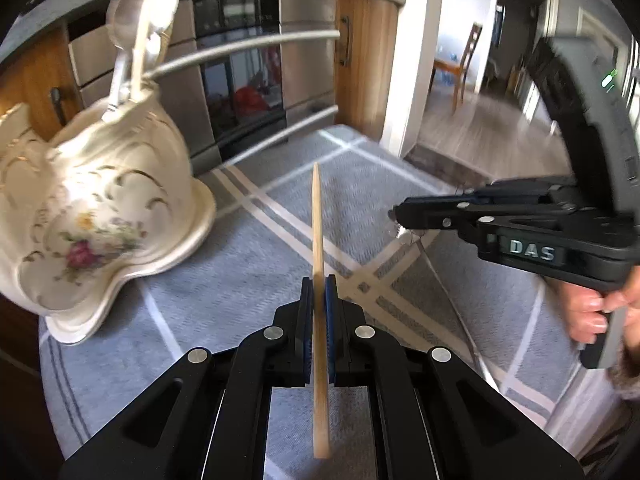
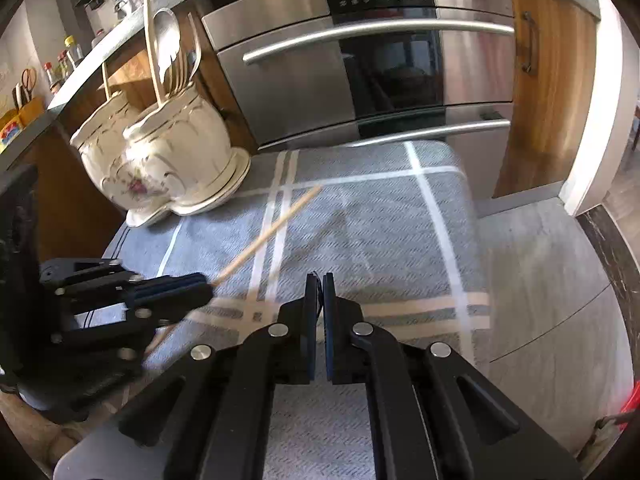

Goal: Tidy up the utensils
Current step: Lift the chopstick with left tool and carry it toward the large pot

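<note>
- One chopstick [image 1: 319,280] pinched in left gripper [image 1: 319,300], above cloth-covered table [image 1: 240,272], short of far-left-corner vase [image 1: 100,208].
- Right gripper [image 2: 319,300] nearly closed, contents unclear.
- Several utensils [image 2: 176,60] already potted.

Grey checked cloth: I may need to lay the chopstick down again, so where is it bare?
The cloth is bare from the stripe crossing to its oven-side edge, right of the chopstick held in the left gripper. Crowded: the far-left corner, where two floral pots stand close together, utensils upright inside.
</note>
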`<action>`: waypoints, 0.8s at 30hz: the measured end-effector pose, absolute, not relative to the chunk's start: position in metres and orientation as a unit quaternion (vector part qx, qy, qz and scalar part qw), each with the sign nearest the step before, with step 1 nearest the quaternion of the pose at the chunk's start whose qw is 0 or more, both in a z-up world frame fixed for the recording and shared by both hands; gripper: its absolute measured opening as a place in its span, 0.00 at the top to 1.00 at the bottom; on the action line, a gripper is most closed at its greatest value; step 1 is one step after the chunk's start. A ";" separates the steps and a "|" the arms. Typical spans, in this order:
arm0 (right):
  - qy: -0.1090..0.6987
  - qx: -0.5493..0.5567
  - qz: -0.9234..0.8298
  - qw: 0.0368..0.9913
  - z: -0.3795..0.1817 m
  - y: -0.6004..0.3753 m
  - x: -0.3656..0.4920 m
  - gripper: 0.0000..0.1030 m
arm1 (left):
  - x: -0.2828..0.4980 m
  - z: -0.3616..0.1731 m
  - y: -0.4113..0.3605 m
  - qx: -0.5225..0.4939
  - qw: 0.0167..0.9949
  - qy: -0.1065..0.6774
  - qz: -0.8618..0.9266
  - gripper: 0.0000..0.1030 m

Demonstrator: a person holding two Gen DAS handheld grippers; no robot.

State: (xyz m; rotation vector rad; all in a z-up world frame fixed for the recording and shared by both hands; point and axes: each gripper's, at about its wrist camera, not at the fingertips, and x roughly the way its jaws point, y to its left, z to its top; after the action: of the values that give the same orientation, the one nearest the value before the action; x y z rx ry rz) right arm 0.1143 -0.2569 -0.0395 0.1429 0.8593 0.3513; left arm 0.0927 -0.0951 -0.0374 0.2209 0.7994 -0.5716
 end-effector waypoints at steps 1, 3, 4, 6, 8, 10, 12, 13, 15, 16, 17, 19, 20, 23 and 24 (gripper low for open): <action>0.408 0.074 0.170 0.894 -0.038 -0.258 0.114 0.97 | 0.091 -0.033 -0.091 0.099 0.879 0.376 -0.276 0.94; 0.401 0.076 0.169 0.897 -0.035 -0.258 0.114 0.97 | 0.087 -0.024 -0.082 0.085 0.884 0.362 -0.283 0.94; 0.397 0.078 0.170 0.899 -0.034 -0.258 0.114 0.97 | 0.085 -0.020 -0.079 0.079 0.886 0.355 -0.286 0.94; 0.384 0.078 0.169 0.904 -0.029 -0.256 0.112 0.97 | 0.079 -0.011 -0.071 0.070 0.892 0.338 -0.293 0.94; 0.372 0.082 0.174 0.908 -0.024 -0.255 0.110 0.97 | 0.073 0.001 -0.062 0.059 0.899 0.316 -0.298 0.94; 0.351 0.084 0.179 0.915 -0.016 -0.253 0.106 0.97 | 0.069 0.012 -0.055 0.048 0.905 0.298 -0.299 0.94; 0.336 0.093 0.183 0.919 -0.008 -0.250 0.102 0.97 | 0.063 0.026 -0.044 0.034 0.913 0.275 -0.298 0.94; 0.326 0.097 0.185 0.922 -0.004 -0.249 0.100 0.97 | 0.061 0.031 -0.040 0.028 0.917 0.266 -0.297 0.94; 0.303 0.087 0.175 0.933 0.006 -0.244 0.094 0.97 | 0.056 0.046 -0.026 0.013 0.926 0.242 -0.291 0.94; 0.296 0.080 0.172 0.936 0.008 -0.243 0.092 0.97 | 0.054 0.053 -0.019 0.007 0.930 0.231 -0.284 0.94; 0.281 0.069 0.167 0.943 0.014 -0.239 0.088 0.97 | 0.052 0.058 -0.012 0.001 0.935 0.221 -0.276 0.94; 0.262 0.059 0.161 0.950 0.023 -0.234 0.085 0.98 | 0.053 0.071 0.006 -0.018 0.943 0.203 -0.263 0.94; 0.254 0.055 0.161 0.952 0.028 -0.232 0.085 0.98 | 0.054 0.077 0.013 -0.023 0.948 0.194 -0.253 0.94; 0.218 0.028 0.144 0.965 0.047 -0.224 0.085 0.98 | 0.060 0.093 0.036 -0.043 0.959 0.169 -0.226 0.94; 0.211 0.025 0.142 0.967 0.053 -0.221 0.085 0.98 | 0.061 0.097 0.042 -0.055 0.961 0.163 -0.218 0.94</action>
State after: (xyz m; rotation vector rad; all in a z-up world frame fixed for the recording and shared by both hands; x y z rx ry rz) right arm 0.0852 -0.2209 0.0531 0.0498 0.4263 0.2867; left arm 0.0607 0.0425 0.0969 -0.1111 0.3299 -0.4421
